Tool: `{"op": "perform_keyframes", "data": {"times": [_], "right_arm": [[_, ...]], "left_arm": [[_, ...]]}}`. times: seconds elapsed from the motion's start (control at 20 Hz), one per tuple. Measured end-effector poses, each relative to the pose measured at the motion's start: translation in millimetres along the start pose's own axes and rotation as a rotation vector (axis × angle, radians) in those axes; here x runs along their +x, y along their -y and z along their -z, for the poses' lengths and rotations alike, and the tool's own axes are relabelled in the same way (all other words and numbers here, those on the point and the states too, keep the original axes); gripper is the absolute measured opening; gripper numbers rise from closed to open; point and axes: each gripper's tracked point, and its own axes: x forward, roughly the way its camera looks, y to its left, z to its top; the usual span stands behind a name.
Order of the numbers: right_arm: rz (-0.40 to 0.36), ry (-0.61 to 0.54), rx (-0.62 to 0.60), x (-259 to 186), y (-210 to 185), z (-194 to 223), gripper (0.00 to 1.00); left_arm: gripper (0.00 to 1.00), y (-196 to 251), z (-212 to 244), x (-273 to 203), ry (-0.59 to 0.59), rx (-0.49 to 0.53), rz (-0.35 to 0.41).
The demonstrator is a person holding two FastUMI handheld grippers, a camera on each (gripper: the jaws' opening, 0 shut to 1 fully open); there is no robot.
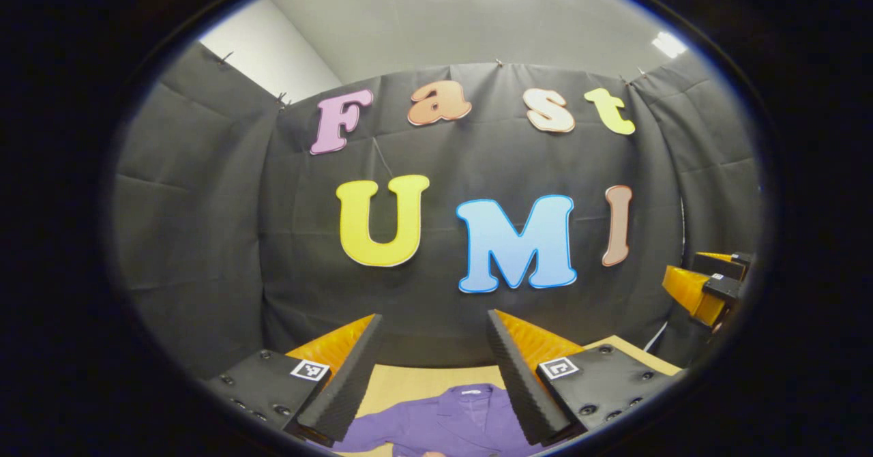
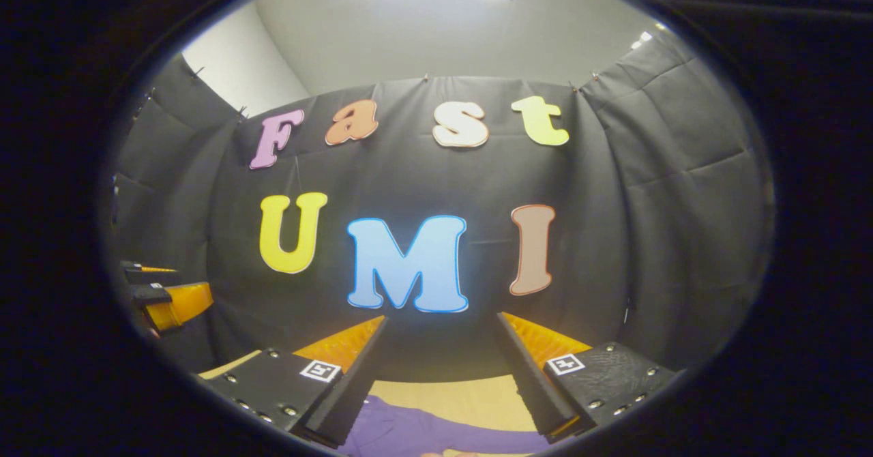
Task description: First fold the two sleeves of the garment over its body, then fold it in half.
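Observation:
A purple garment (image 1: 450, 423) lies flat on the tan table (image 1: 402, 383), its collar toward the back wall, seen low between my left gripper's fingers. My left gripper (image 1: 434, 375) hangs open above it with nothing held. In the right gripper view a purple sleeve (image 2: 423, 433) stretches across the tan table (image 2: 464, 395) below my right gripper (image 2: 440, 375), which is open and holds nothing. The right gripper (image 1: 702, 286) also appears at the right edge of the left gripper view, and the left gripper (image 2: 167, 297) at the left edge of the right gripper view.
The black cloth wall (image 1: 477, 239) stands close behind the table's far edge. A bare strip of table lies between the garment's collar and the wall.

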Motion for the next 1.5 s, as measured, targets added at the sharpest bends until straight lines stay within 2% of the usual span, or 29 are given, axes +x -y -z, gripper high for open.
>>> {"op": "perform_keyframes", "data": {"times": [0.25, 0.55, 0.7, 1.05, 1.3, 1.5], "right_arm": [[0.128, -0.114, -0.046, 5.0, 55.7, 59.7, 0.94], [0.298, -0.336, 0.01, -9.4, 138.9, 170.6, 0.94], [0.35, -0.458, 0.011, -25.1, 173.2, 227.7, 0.94], [0.427, -0.635, 0.076, -53.5, 218.7, 327.8, 0.95], [0.452, -0.77, 0.114, -67.6, 237.6, 390.5, 0.95], [0.476, -0.844, 0.157, -72.8, 246.9, 425.2, 0.95]], "left_arm": [[0.93, -0.7, 1.4, 0.3, 0.0, 0.001, 0.001], [0.93, 1.4, 7.6, 4.2, -0.017, -0.012, 0.005], [0.93, 2.8, 8.2, 4.8, -0.021, -0.008, 0.006], [0.94, 1.6, 12.8, 9.9, -0.039, 0.008, -0.003], [0.93, 0.0, 16.4, 13.8, -0.053, 0.021, -0.018], [0.93, 1.1, 19.7, 18.6, -0.07, 0.023, -0.022]]}}
